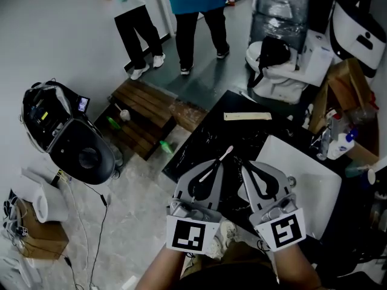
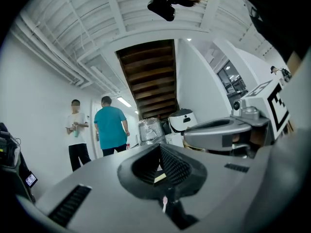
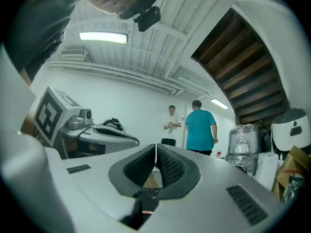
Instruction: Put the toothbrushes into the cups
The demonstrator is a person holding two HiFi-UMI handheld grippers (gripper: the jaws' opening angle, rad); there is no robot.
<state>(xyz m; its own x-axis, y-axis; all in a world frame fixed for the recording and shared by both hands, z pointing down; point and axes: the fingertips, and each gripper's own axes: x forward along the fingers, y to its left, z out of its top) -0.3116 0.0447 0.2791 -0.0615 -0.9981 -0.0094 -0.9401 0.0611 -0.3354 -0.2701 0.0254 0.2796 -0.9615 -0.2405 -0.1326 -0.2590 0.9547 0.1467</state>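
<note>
The left claw [image 1: 220,162] is pinched on a white toothbrush [image 1: 227,154] that lies along its jaws, one end poking forward. The right claw [image 1: 244,165] is closed on nothing. No cup shows plainly. Best to find one first, then tip the brush upright and lower it slowly.

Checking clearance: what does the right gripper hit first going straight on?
Way looks free nearby: right gripper points level over the black tabletop; farther on stands a person in a white shirt, depth unclear.
</note>
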